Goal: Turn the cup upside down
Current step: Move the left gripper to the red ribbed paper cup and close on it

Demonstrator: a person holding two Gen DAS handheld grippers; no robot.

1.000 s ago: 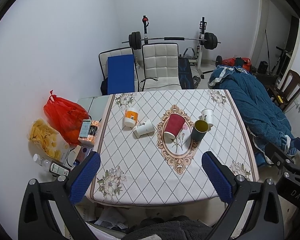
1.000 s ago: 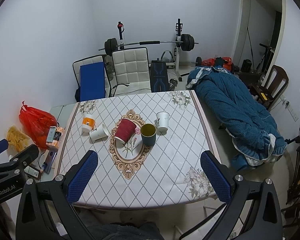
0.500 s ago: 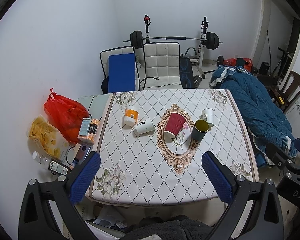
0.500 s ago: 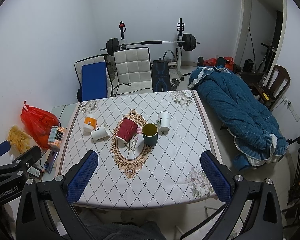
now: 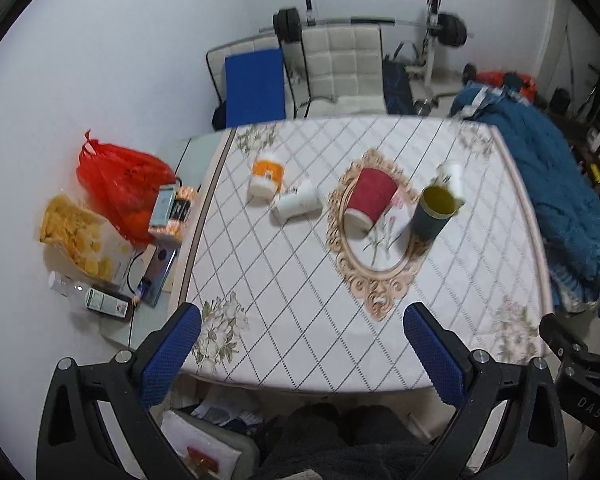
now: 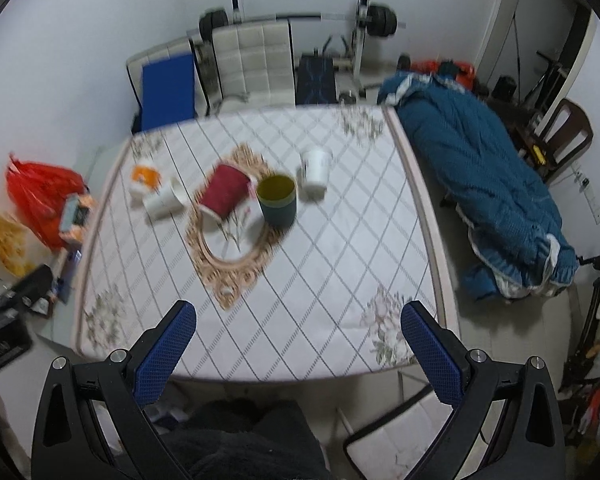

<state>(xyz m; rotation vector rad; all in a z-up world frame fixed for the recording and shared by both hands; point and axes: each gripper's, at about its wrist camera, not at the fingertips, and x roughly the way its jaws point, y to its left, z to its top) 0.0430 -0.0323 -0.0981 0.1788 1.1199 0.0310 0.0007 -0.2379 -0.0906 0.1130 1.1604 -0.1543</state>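
Several cups sit mid-table on a diamond-patterned cloth [image 5: 300, 280]. A red cup [image 5: 368, 196] [image 6: 224, 190] lies tilted on its side. A dark cup with a yellow inside [image 5: 436, 210] [image 6: 278, 200] stands upright. A small white cup [image 5: 452, 174] [image 6: 316, 166] stands behind it. A white cup [image 5: 298, 202] [image 6: 164, 200] lies on its side beside an orange-banded cup [image 5: 266, 174] [image 6: 144, 178]. My left gripper [image 5: 298, 330] and right gripper [image 6: 298, 328] are both open and empty, well short of the cups near the table's front edge.
A red bag [image 5: 120, 180], snacks and bottles lie on the floor left of the table. A blue quilt [image 6: 480, 184] lies to the right. Chairs [image 5: 340, 68] and a barbell rack stand behind the table. A wooden chair [image 6: 564, 132] is at far right.
Both grippers have moved forward and down toward the table; the cups appear larger and the views are motion-blurred. The cups have not moved.
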